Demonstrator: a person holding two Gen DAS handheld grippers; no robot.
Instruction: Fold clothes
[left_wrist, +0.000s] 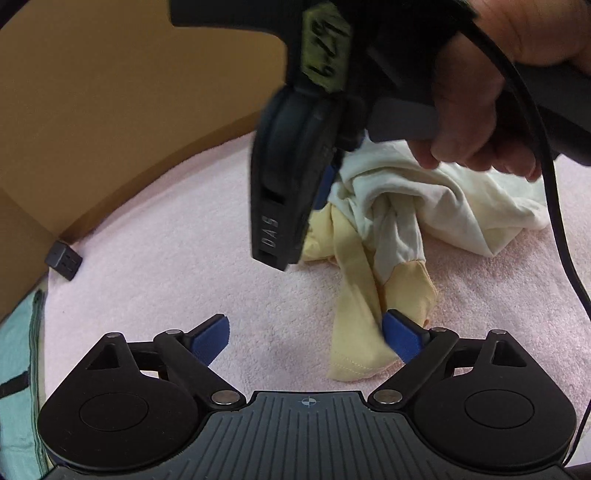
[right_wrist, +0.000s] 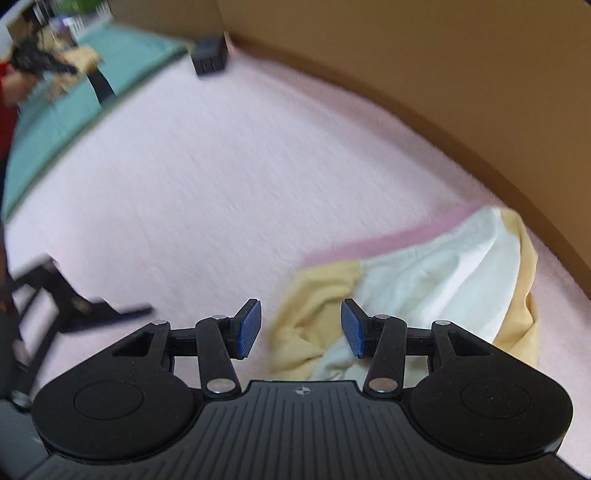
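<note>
Two grippers work over one crumpled garment (left_wrist: 399, 206), a cream and pale-yellow piece lying bunched on the pink towelling (left_wrist: 184, 229) that covers the desk, close to the brown cardboard wall (left_wrist: 110, 92).

From the left wrist view, the left gripper (left_wrist: 310, 343) stands wide, nothing pressed between its blue pads; its right-hand pad (left_wrist: 402, 339) sits against the near yellow tail of the cloth, but the jaws do not clamp it. That tail runs as a long strip from the gripper up toward the cream bulk of the heap, so the garment's long axis lies roughly straight ahead of the left gripper and a little to its right.

The right gripper (right_wrist: 301, 328) comes in from above the heap, a hand (left_wrist: 476, 122) on its handle. In its own view the jaws stand about half apart with no cloth pinched between them; the garment lies just below and to the right of the fingertips, with its yellow edge under the gap. Motion blur makes it hard to say whether a pad brushes the fabric.

My judgement is that folding has hardly begun: the piece is not yet spread flat. The left gripper is nearest the yellow tail, the right nearest the cream bulk, so the next move probably turns on each taking its own end and pulling the strip out along that axis.

A small black block (left_wrist: 63, 260) sits in the corner, well clear.
</note>
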